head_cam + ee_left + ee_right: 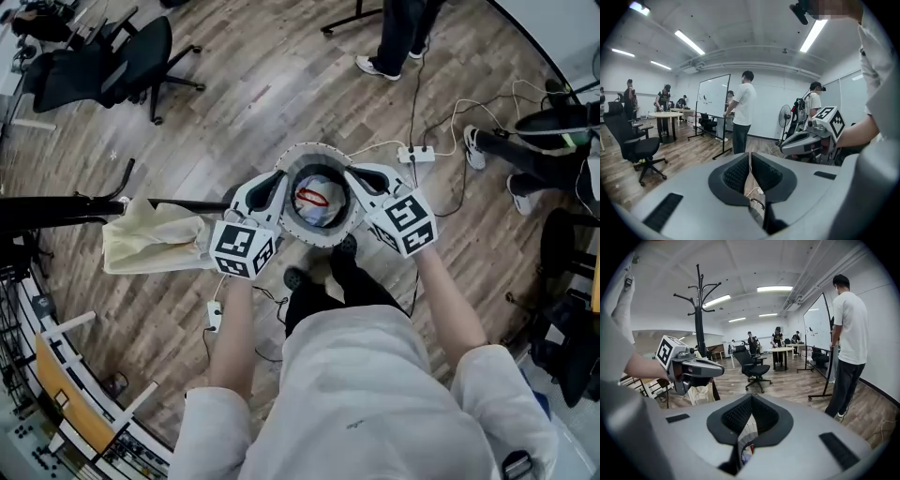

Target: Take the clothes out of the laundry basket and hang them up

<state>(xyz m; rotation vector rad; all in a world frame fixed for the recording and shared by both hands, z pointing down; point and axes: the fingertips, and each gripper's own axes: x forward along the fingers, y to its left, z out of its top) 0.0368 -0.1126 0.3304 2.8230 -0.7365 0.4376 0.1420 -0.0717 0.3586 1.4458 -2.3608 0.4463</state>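
In the head view, one black coat stand point(56, 208) reached in from the left edge over the wood-plank floor point(234, 84), with one cream garment point(155, 239) draped on it. At mid-frame one round white laundry basket point(314, 150) with a scalloped rim sat between two claws. The left claw point(279, 180) met the rim's left side and the right claw point(354, 178) its right side. Each carried one cube with square black-and-white markers.

Only this view looked into the basket. Pale clothes point(319, 211) lay bunched inside, with one red loop point(312, 198) on top. One white power strip point(415, 153) lay on the floor to the upper right.

The left gripper view showed that claw's ribbed dark pads drawn together, touching at the tips with only a sliver of gap below. The right gripper view showed its claw fully closed, with white basket lattice below the pads. Whether either claw pinched the rim could not be made out.

Only the left gripper view showed one standing fan point(785, 117), right of one whiteboard point(714, 101). Only the right gripper view showed the coat stand upright, with its curved hooks near the upper left.
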